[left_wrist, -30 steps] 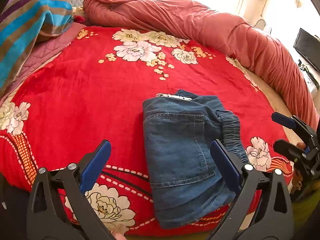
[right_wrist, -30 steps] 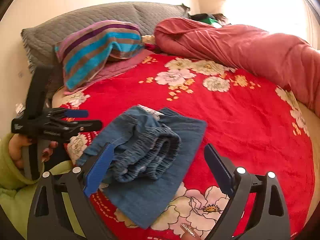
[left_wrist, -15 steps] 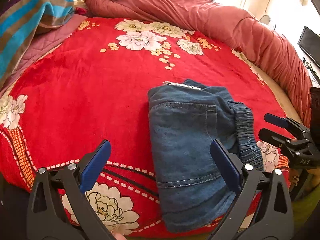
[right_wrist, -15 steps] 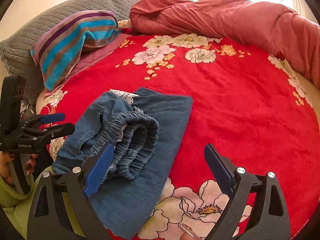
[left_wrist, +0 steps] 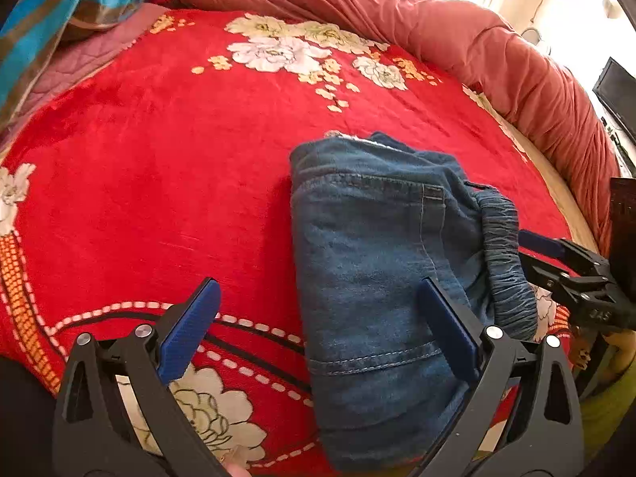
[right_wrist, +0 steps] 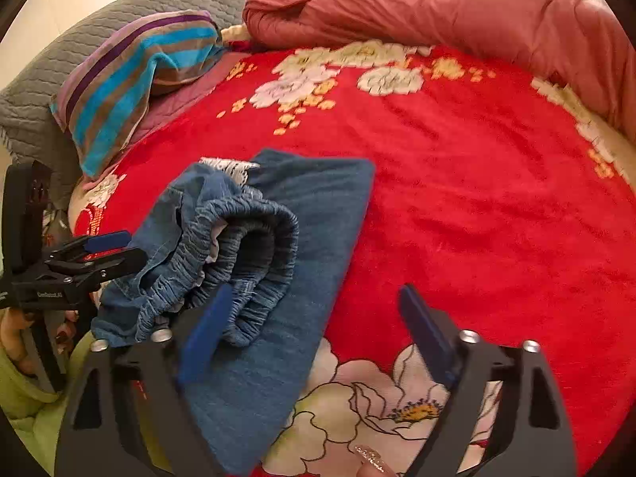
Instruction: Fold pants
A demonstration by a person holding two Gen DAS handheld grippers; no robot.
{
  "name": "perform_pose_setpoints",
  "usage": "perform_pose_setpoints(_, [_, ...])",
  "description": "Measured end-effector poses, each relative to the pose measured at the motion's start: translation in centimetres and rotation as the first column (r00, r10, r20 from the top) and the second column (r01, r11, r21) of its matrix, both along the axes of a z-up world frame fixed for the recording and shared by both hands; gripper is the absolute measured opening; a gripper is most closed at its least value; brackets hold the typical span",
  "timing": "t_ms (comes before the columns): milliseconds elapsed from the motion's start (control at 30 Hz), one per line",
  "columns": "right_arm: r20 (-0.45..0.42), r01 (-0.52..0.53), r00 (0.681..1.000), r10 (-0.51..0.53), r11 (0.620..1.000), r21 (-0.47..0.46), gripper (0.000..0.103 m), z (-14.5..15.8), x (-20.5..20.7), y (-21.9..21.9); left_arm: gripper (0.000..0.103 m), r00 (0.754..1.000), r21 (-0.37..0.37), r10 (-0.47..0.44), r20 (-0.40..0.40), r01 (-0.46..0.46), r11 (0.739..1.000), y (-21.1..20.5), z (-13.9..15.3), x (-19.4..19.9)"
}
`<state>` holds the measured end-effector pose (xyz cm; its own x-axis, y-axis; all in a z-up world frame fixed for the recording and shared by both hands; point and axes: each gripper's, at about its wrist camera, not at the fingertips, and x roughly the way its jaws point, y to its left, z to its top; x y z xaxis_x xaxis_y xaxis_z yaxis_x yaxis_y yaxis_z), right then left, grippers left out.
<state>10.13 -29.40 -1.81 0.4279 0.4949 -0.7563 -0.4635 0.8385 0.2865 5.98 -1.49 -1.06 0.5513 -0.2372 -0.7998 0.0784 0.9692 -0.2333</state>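
The blue denim pants [left_wrist: 381,278] lie folded in a thick bundle near the front edge of the red flowered blanket [left_wrist: 159,183]. They also show in the right wrist view [right_wrist: 278,262], with the elastic waistband [right_wrist: 238,254] bunched on top. My left gripper [left_wrist: 318,330] is open and empty, its right finger over the bundle's near part. My right gripper [right_wrist: 314,334] is open and empty, its left finger close by the waistband. Each gripper shows at the edge of the other's view, the right [left_wrist: 532,250] and the left [right_wrist: 107,246].
A rolled pink-red quilt [left_wrist: 437,39] runs along the far and right side of the bed. A striped pillow [right_wrist: 131,79] and a grey quilted pillow [right_wrist: 39,99] lie at the far left. A dark screen [left_wrist: 616,95] stands beyond the right edge.
Both grippers have moved closer to the folded pants. Both stay open and the bundle has not shifted on the blanket.
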Motion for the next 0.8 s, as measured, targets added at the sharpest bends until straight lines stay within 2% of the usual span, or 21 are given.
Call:
perform_pose_setpoints(67, [-0.036,-0.007,0.999,0.008,1.0,0.022,0.069,-0.5,0.4,0.1,0.092,1.0,0.004,-0.011,-0.006,0.011,1.0,-0.3,-0.4,0.2])
perform_pose_setpoints(200, [-0.065,-0.027,0.997,0.03,0.998,0.05,0.063,-1.1,0.9,0.8,0.082,0.999,-0.008,-0.033,-0.018,0.032,0.999,-0.8,-0.8,0.5])
perform_pose_setpoints(267, [-0.081,-0.033,0.996,0.038,0.997,0.067,0.063,-1.2,1.2,1.0,0.074,0.999,-0.01,-0.05,-0.017,0.05,0.999,-1.2,-0.8,0.7])
perform_pose_setpoints(600, [-0.108,-0.056,0.992,0.069,0.991,0.125,0.067,-2.2,2.5,1.5,0.072,0.996,-0.003,-0.091,-0.02,0.091,0.996,-2.8,-1.4,1.7])
perform_pose_setpoints(633, [-0.103,-0.056,0.992,0.07,0.99,0.127,0.067,-2.2,2.6,1.5,0.062,0.995,-0.005,-0.095,-0.018,0.095,0.995,-2.9,-1.4,1.7])
perform_pose_setpoints(667, [-0.091,-0.06,0.993,0.072,0.99,0.128,0.061,-2.1,2.5,1.7,0.054,0.995,-0.009,-0.099,-0.015,0.099,0.995,-3.0,-1.3,1.6])
perform_pose_setpoints(700, [-0.086,-0.072,0.993,0.085,0.988,0.138,0.054,-2.0,2.5,1.8,0.052,0.995,-0.007,-0.101,-0.012,0.101,0.995,-3.2,-1.1,1.6])
perform_pose_setpoints(733, [-0.074,-0.086,0.992,0.098,0.985,0.15,0.038,-1.7,2.4,2.0,0.047,0.994,0.005,-0.106,-0.007,0.106,0.994,-3.3,-0.9,1.6])
perform_pose_setpoints(767, [-0.059,-0.095,0.993,0.105,0.985,0.147,0.027,-1.5,2.3,2.1,0.043,0.994,0.016,-0.111,0.0,0.111,0.994,-3.5,-0.8,1.5])
perform_pose_setpoints(800, [-0.023,-0.11,0.993,0.114,0.986,0.128,0.026,-0.8,1.9,2.4,0.041,0.993,0.021,-0.115,0.006,0.115,0.993,-3.6,-0.6,1.4])
